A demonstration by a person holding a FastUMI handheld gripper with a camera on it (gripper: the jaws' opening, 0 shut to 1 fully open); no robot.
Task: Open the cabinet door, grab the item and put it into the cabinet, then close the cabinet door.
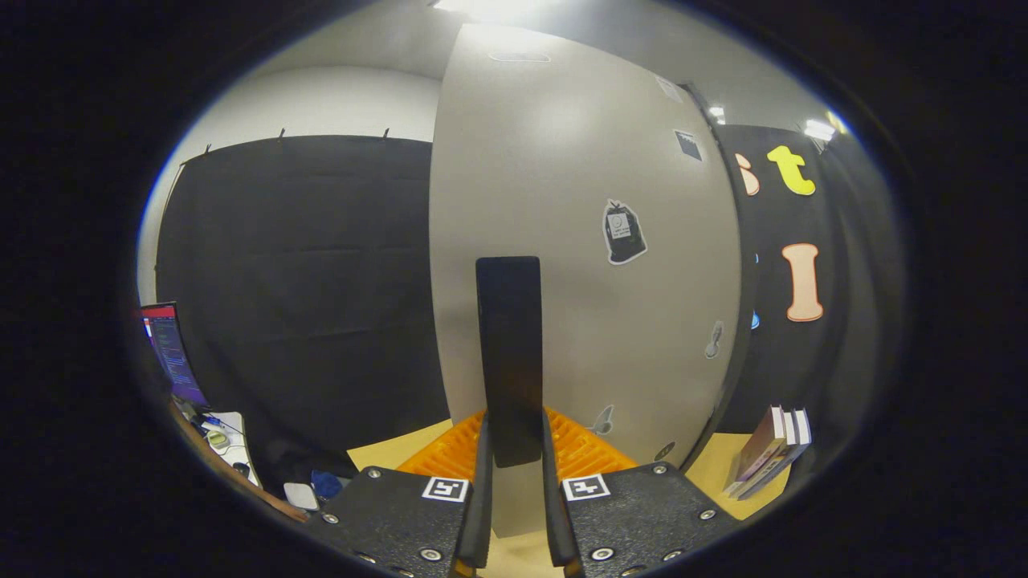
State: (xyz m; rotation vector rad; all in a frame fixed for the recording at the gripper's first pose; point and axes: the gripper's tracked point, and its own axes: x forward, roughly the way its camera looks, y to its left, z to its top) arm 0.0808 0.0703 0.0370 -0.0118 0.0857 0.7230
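Observation:
A tall grey cabinet door [578, 160] with a few stickers stands right in front of me. Its black upright handle [507, 345] rises from between my fingers. My gripper [514, 457] is shut on the lower end of that handle, one finger pressing on each side. The door's free edge runs down just left of the handle, with the black cloth wall behind it. A dark cabinet frame [727, 337] borders the door on the right. A small stack of books [771, 453] leans on the wooden tabletop [711, 474] to the right of the cabinet. The cabinet's inside is hidden.
Far to the left stands a lit monitor [169, 353] on a desk [229, 449] with cables and small items. Black cloth hangs behind on the left and on the right.

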